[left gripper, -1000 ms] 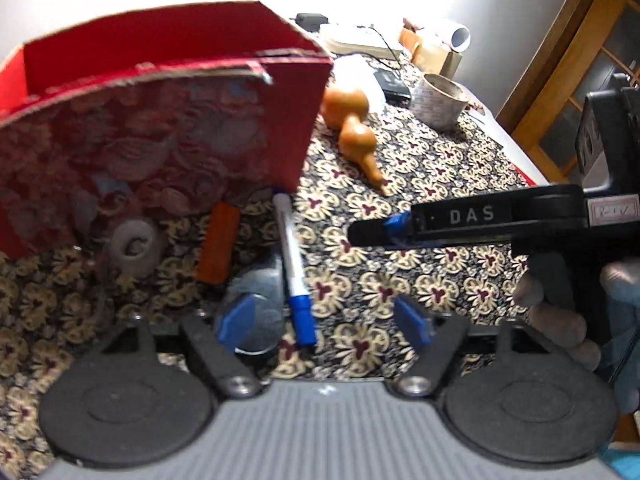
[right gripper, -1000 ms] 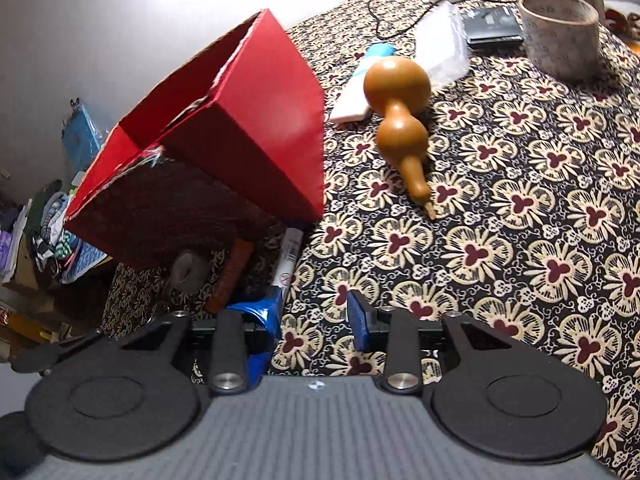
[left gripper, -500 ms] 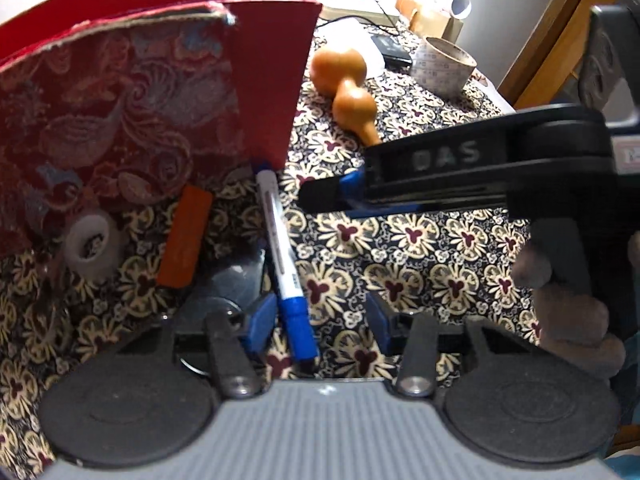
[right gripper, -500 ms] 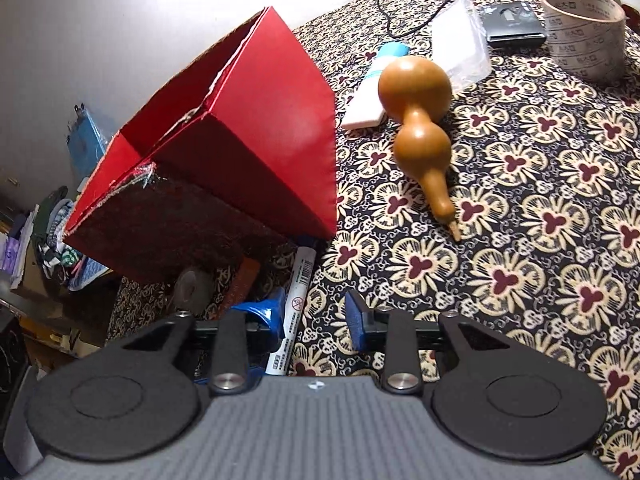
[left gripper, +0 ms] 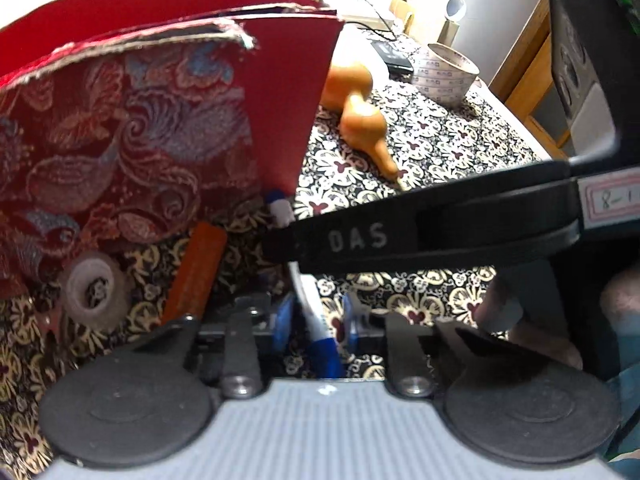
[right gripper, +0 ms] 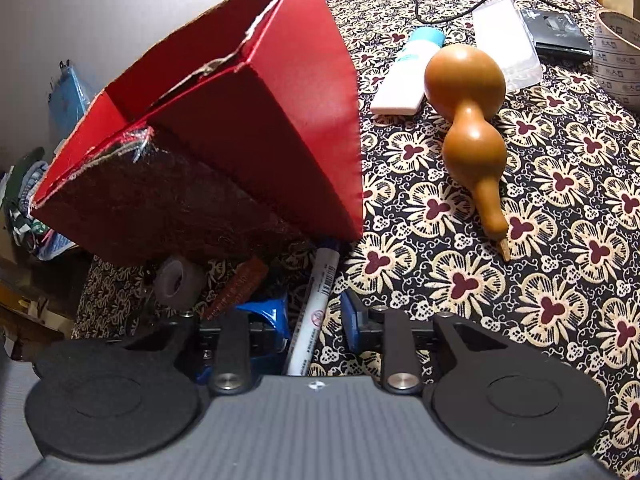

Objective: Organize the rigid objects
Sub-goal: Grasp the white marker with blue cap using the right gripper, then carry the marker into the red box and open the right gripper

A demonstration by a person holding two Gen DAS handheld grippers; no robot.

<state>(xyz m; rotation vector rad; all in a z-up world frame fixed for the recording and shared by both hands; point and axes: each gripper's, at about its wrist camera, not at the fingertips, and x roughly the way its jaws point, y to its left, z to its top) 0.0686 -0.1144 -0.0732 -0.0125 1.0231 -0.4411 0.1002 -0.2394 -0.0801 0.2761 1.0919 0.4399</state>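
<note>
A red box [left gripper: 132, 92] with a brocade side stands on the patterned cloth; it also shows in the right wrist view [right gripper: 248, 136]. A white marker with a blue cap [left gripper: 316, 320] lies by its corner. My left gripper [left gripper: 316, 320] has its blue pads on both sides of the marker, narrowed around it; contact is unclear. My right gripper [right gripper: 316, 320] is open and straddles the same marker [right gripper: 316, 300]. An orange bar [left gripper: 196, 272] and a tape roll [left gripper: 94, 292] lie beside the box. The right gripper's finger [left gripper: 420, 232] crosses the left wrist view.
A brown gourd [right gripper: 468, 120] lies on the cloth to the right. A white bottle [right gripper: 408, 76], a clear case [right gripper: 504, 44], a black wallet [right gripper: 560, 32] and a large tape ring [right gripper: 616, 52] sit further back. The table edge is at the left.
Both grippers have moved forward toward the box, so the marker now lies between both pairs of fingers. My left gripper's fingers have narrowed around it.
</note>
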